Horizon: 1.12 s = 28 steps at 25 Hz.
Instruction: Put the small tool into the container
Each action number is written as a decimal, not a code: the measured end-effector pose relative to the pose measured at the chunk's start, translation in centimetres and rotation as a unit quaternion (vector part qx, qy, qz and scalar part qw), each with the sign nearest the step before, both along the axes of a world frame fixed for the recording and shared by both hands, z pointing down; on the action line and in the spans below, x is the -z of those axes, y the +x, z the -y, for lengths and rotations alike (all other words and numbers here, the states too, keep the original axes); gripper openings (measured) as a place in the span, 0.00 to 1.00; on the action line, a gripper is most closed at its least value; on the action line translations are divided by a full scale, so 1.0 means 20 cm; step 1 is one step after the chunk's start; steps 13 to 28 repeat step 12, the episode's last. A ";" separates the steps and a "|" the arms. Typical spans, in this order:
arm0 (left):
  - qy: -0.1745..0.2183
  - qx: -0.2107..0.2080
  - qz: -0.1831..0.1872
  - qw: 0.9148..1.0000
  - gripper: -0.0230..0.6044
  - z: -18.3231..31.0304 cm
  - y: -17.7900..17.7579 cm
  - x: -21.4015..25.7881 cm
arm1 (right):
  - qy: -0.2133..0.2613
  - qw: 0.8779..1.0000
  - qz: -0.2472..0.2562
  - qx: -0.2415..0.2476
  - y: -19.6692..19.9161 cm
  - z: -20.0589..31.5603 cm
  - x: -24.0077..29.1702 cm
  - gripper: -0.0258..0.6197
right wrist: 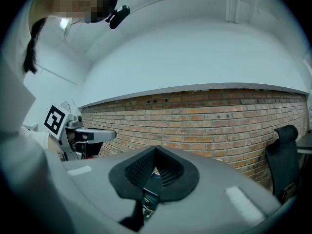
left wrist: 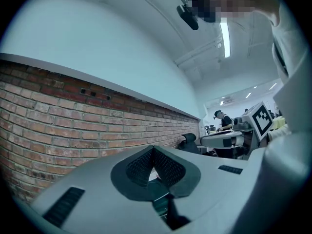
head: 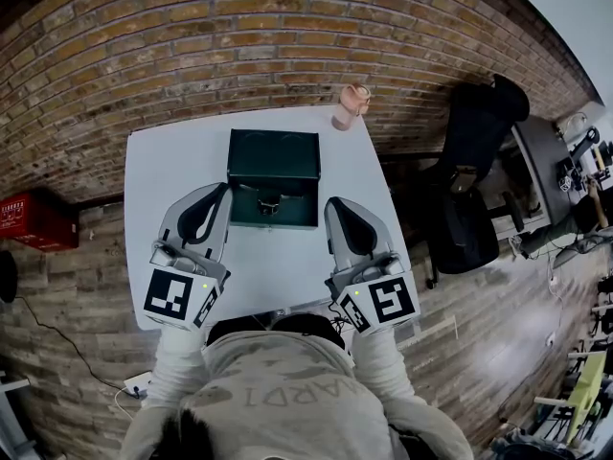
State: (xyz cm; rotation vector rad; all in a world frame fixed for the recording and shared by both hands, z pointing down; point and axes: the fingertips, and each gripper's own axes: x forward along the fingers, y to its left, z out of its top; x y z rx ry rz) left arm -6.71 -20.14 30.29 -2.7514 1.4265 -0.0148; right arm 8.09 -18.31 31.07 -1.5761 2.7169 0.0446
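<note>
Table (head: 153, 175): green container (head: 273, 156) between left tool (head: 223, 190) and right tool (head: 331, 203), both shut.

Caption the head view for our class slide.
Shut left tool and right tool face a green container on the table.

Grey left hand-held gripper (head: 222, 192) and right hand-held gripper (head: 335, 205), black-and-white marker cubes (head: 178, 295), pale sleeves (head: 177, 355).

pink cup (head: 351, 106) on white table (head: 153, 171) far corner | black chair (head: 476, 132) right | red box (head: 34, 220) left
</note>
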 end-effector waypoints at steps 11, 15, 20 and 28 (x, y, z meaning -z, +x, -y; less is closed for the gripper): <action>-0.001 0.005 0.001 1.000 0.05 0.00 0.00 0.00 | 0.000 1.000 0.006 0.006 -0.01 0.02 0.00 0.05; -0.002 0.005 0.001 1.000 0.05 0.00 0.00 -0.01 | 0.000 1.000 0.006 0.006 -0.01 0.02 0.00 0.06; -0.002 0.005 0.001 1.000 0.05 0.00 0.00 -0.01 | 0.000 1.000 0.006 0.006 -0.01 0.02 0.00 0.06; -0.002 0.005 0.001 1.000 0.05 0.00 0.00 -0.01 | 0.000 1.000 0.006 0.006 -0.01 0.02 0.00 0.06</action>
